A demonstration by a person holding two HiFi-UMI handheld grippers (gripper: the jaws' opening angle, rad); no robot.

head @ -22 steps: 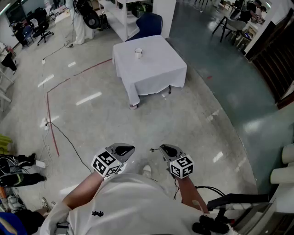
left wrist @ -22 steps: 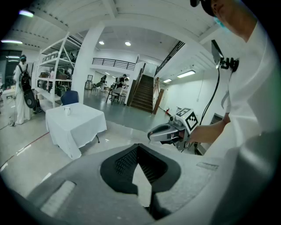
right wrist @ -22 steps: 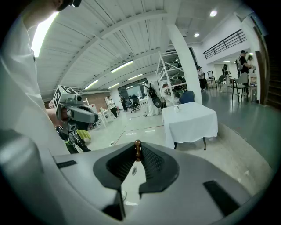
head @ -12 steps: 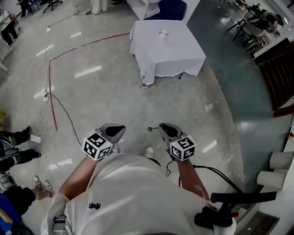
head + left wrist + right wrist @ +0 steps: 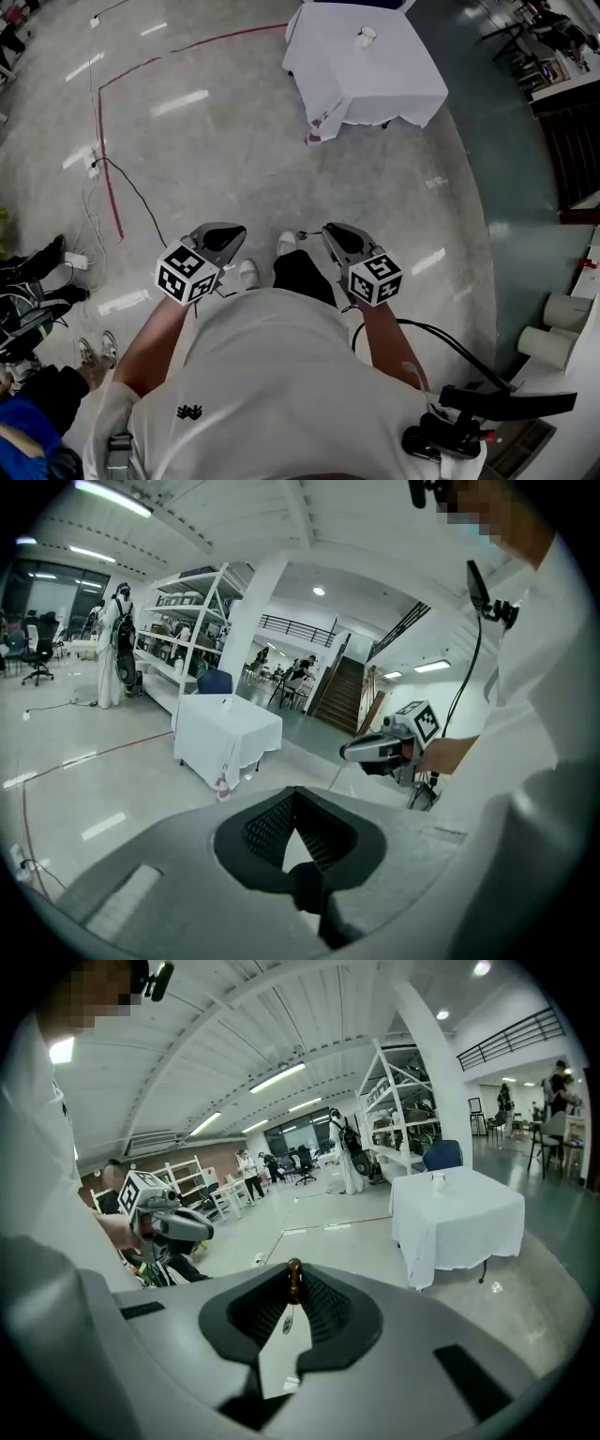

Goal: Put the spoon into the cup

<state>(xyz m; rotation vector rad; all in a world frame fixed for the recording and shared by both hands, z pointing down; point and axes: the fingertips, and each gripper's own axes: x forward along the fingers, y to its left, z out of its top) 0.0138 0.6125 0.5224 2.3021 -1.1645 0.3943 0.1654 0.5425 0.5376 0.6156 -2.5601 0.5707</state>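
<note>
A white cup (image 5: 367, 36) stands on a small table under a white cloth (image 5: 375, 75), far ahead across the floor. The cup (image 5: 437, 1181) also shows in the right gripper view, and as a small white shape (image 5: 225, 697) in the left gripper view. My right gripper (image 5: 330, 232) is shut on a thin spoon whose brown end (image 5: 294, 1281) sticks up between the jaw tips. My left gripper (image 5: 225, 236) is shut with nothing in it, its tips meeting (image 5: 295, 794). Both are held at waist height, side by side, pointing at the table.
A red tape line (image 5: 108, 178) and a black cable (image 5: 141, 202) cross the floor to the left. Bags and someone's feet lie at the far left (image 5: 28, 281). White rolls (image 5: 553, 328) stand at the right. A blue chair (image 5: 441, 1155) and shelving (image 5: 394, 1110) are behind the table.
The table has slid toward the top right of the head view as the person walks on. A dark leg and white shoes now show between the grippers. Both grippers keep their pose.
</note>
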